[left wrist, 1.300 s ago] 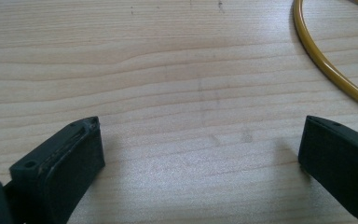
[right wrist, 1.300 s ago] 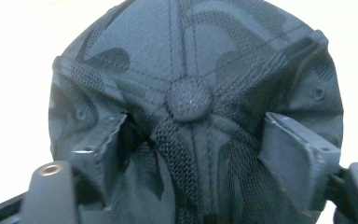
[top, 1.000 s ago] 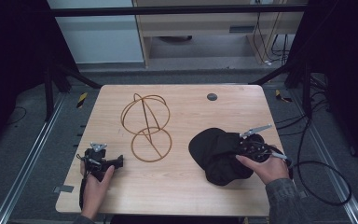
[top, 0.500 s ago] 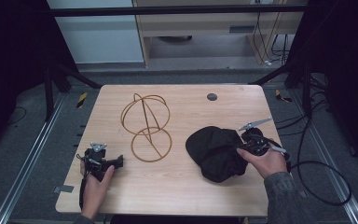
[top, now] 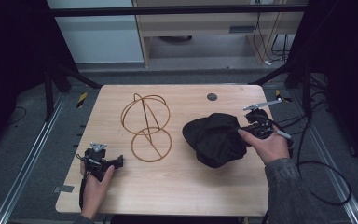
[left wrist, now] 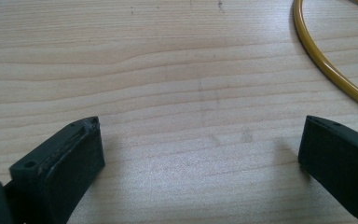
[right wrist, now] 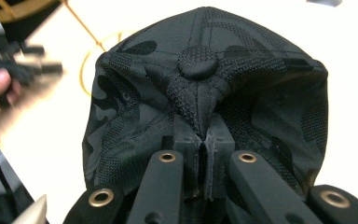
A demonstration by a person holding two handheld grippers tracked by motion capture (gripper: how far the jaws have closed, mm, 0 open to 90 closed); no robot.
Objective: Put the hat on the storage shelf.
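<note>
A black camouflage cap [top: 216,138] is lifted at the right side of the wooden table [top: 186,186]. My right gripper [top: 243,129] is shut on its fabric, close to the crown button [right wrist: 197,62]; in the right gripper view the cap [right wrist: 205,93] hangs bunched in front of the closed jaws. A yellow wire stand [top: 146,126] of rings stands at the table's middle left. My left gripper [top: 117,162] rests open on the table near the front left corner, and the left gripper view has bare wood between its jaws and an arc of the yellow ring [left wrist: 324,60] at top right.
A small dark round disc [top: 211,97] lies near the table's far edge. Metal frame rails [top: 32,154] run along both sides of the table. A black cable [top: 317,172] loops off the right edge. Shelving stands beyond the far edge.
The right gripper has lifted the cap and pulled it up and slightly toward the far right, so the cap now bunches higher. The left gripper has stayed in place.
</note>
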